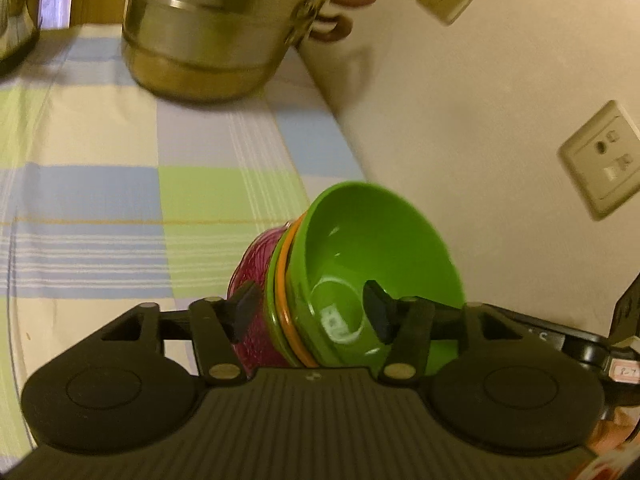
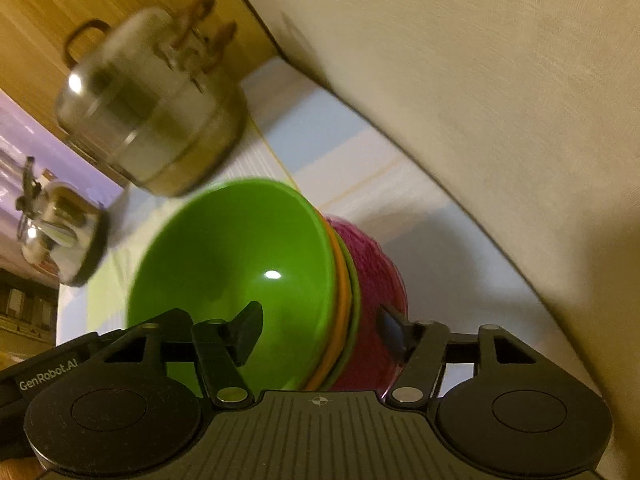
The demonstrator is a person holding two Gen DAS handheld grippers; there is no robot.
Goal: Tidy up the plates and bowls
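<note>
While both pairs of fingers are clamped on the same stack of bowls (image 1: 340, 280), the step in hand seems to be the carrying of the nested bowls to their place. The left gripper (image 1: 312, 312) has one finger (image 1: 378, 312) inside the green bowl (image 1: 372, 248) and the other finger on the outside of the dark red bowl (image 1: 256, 280) at the bottom of the stack. The right gripper (image 2: 320, 330) holds the opposite side in the same way, one finger in the green bowl (image 2: 240, 256), one on the red bowl (image 2: 372, 276). Between green and red there is an orange rim (image 2: 340, 300) and another green rim. The stack is tilted on its side and appears lifted above the checked tablecloth (image 1: 120, 160), near the wall (image 1: 460, 120). Farther away stand a steel pot (image 1: 216, 32) and a kettle (image 2: 60, 232). The next move, I think, asks to turn the stack upright, to lower it on the table, then to release both grips together, so nothing slips.
</note>
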